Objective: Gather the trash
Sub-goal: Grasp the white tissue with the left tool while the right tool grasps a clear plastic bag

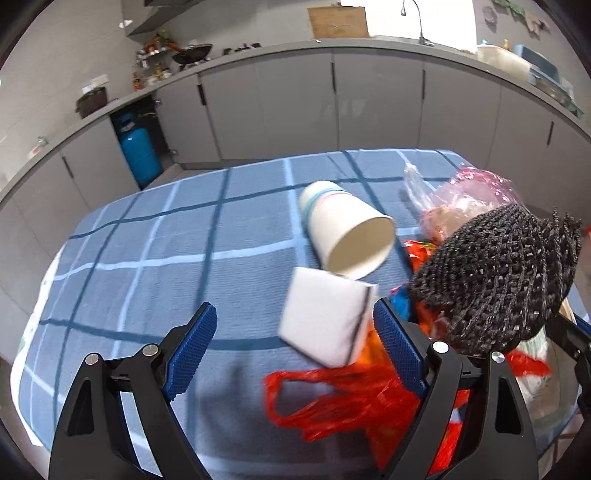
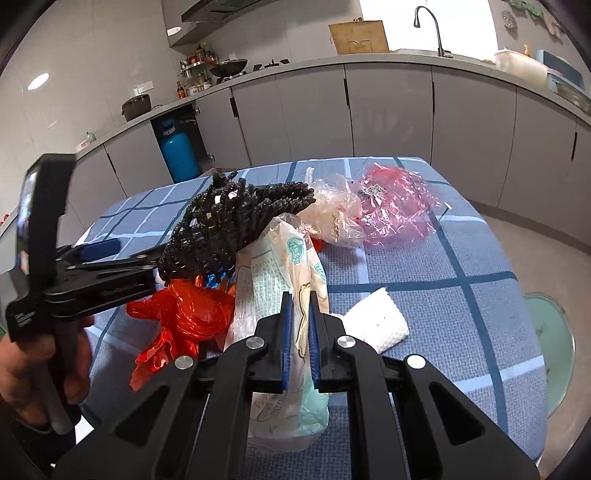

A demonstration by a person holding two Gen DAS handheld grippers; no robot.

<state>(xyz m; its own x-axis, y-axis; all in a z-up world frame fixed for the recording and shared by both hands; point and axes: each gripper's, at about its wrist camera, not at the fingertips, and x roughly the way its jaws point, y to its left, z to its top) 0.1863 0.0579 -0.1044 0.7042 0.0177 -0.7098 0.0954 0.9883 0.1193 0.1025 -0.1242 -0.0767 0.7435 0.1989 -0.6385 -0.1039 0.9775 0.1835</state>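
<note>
Right hand-held gripper (image 2: 300,308) pinches printed plastic bag (image 2: 280,269) (left hand-held gripper (image 1: 295,325) gapes, empty).

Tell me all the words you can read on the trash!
None can be read.
Printed plastic bag: rows of tiny print and a green round logo, too small.
Pink wrapper: a black-and-white label, blurred.
Paper cup: coloured bands, lettering blurred.

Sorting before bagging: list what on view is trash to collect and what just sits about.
Trash:
paper cup
white wrapper, held in the right tool
red bag
pink bag
clear bag
tissue

Lying about:
gas cylinder
wok
pot
tap
</note>
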